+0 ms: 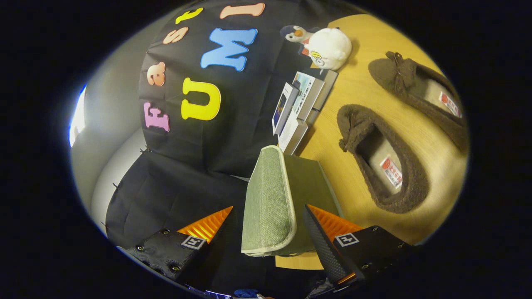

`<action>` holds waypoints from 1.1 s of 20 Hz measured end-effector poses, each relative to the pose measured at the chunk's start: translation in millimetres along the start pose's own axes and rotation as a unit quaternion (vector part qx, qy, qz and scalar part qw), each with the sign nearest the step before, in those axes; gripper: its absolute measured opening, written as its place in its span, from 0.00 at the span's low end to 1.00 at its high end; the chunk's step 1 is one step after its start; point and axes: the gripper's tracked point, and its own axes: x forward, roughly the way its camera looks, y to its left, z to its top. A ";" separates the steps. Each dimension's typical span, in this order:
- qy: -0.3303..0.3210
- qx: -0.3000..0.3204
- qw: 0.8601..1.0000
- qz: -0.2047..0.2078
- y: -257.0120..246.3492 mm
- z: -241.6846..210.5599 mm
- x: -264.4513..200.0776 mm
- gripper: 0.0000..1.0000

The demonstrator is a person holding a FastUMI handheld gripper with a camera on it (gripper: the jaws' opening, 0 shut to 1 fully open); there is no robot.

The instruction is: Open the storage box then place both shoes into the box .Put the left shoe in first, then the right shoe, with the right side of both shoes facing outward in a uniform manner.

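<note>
Fingers (216, 226) spread wide either side of storage box (286, 195) lid (268, 199), gripping nothing, lid's long axis running straight ahead between them, both shoes, near (380, 166) and far (419, 93), lying beyond on table (353, 95).

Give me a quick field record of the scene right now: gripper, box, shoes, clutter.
gripper: fingers spread either side of the box lid's edge, not pressing on it
box: green fabric, lid raised on edge between the fingers
near shoe: brown, on the table, beyond the box
far shoe: brown, on the table, apart from the near one
shoes in box: none seen
clutter: booklets, plush toy by the wall
</note>
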 end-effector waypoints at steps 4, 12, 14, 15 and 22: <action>0.022 0.047 0.999 0.013 -4.3 -14.4 9.6 0.97; 0.063 0.078 0.995 0.005 -9.0 -37.5 27.3 0.93; 0.066 0.088 0.994 0.002 -10.1 -34.8 27.6 0.68; 0.067 0.094 0.993 0.001 -10.9 -34.6 28.2 0.65; 0.099 0.072 0.992 -0.002 -10.1 -38.0 22.9 0.38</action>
